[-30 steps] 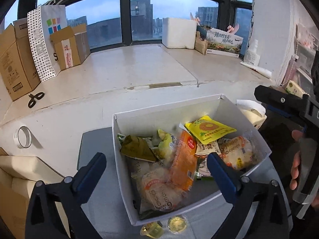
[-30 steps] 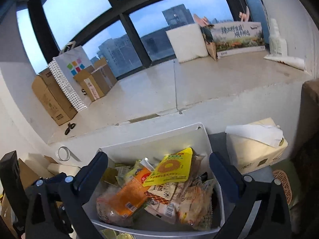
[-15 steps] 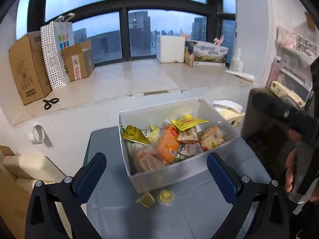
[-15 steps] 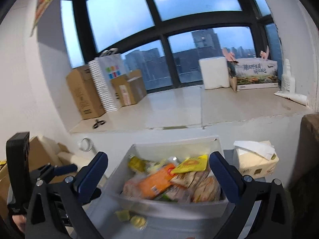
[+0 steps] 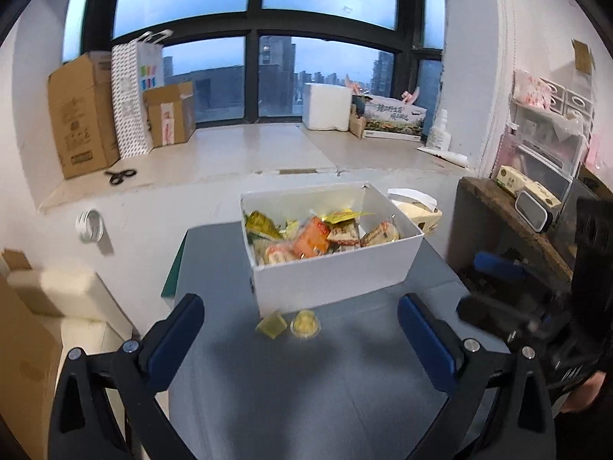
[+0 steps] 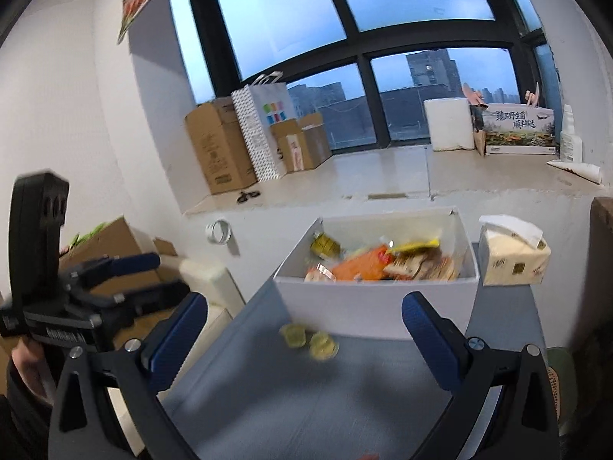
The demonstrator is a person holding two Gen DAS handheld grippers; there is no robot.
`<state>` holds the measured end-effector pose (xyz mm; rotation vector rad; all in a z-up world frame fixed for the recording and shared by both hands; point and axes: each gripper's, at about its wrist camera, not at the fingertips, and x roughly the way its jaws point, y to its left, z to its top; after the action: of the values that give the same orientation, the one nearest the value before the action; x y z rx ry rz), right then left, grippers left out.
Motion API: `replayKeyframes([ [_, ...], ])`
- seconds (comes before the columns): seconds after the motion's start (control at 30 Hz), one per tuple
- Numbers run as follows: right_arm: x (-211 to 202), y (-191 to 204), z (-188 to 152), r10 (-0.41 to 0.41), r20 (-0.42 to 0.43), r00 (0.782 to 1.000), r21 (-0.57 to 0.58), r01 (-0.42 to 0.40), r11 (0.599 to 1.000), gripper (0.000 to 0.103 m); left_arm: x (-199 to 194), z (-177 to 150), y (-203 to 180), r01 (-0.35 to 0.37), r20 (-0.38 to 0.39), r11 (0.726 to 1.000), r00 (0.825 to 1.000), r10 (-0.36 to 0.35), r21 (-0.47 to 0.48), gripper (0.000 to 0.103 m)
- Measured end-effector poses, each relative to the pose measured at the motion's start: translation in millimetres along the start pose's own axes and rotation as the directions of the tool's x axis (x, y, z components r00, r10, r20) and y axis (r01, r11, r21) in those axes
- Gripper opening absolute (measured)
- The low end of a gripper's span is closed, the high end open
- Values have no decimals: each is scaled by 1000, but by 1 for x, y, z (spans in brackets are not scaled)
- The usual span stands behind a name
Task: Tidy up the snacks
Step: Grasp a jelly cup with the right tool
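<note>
Filling most of a white rectangular cardboard box [image 5: 337,276], an assortment of wrapped snack packets [image 5: 314,235] in orange, yellow and olive-green is seen, heaped loosely below the rim. The box is set toward the far end of a grey tabletop [image 5: 306,391], close under a pale stone windowsill [image 5: 245,153]. Just in front of the box's near wall, two small yellow jelly cups [image 5: 289,324] are found on the tabletop, side by side and apart from the box. A cream tissue pack [image 6: 513,257] with a white sheet sticking up is placed just beside the box. On the sill, brown cardboard cartons [image 5: 82,115], a white dotted paper bag [image 5: 132,97] and black scissors [image 5: 120,176] are lined up. The left gripper [image 5: 300,335] is held above the tabletop with its blue-padded jaws spread wide and nothing between them; the right gripper [image 6: 304,329] is likewise held wide apart and unloaded, well short of the cups.
</note>
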<state>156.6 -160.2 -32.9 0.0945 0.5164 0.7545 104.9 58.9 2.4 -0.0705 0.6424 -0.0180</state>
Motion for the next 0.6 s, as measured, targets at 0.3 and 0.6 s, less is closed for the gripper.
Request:
replayKeyframes([
  [0.3, 57, 7, -51, -71, -172, 983, -94, 56, 994, 103, -14, -40, 30, 5, -19, 995, 1000, -7, -100, 103],
  [0.6, 164, -11, -74, -104, -308, 946, -50, 93, 994, 103, -34, -71, 46, -51, -15, 995, 999, 50, -86, 103],
])
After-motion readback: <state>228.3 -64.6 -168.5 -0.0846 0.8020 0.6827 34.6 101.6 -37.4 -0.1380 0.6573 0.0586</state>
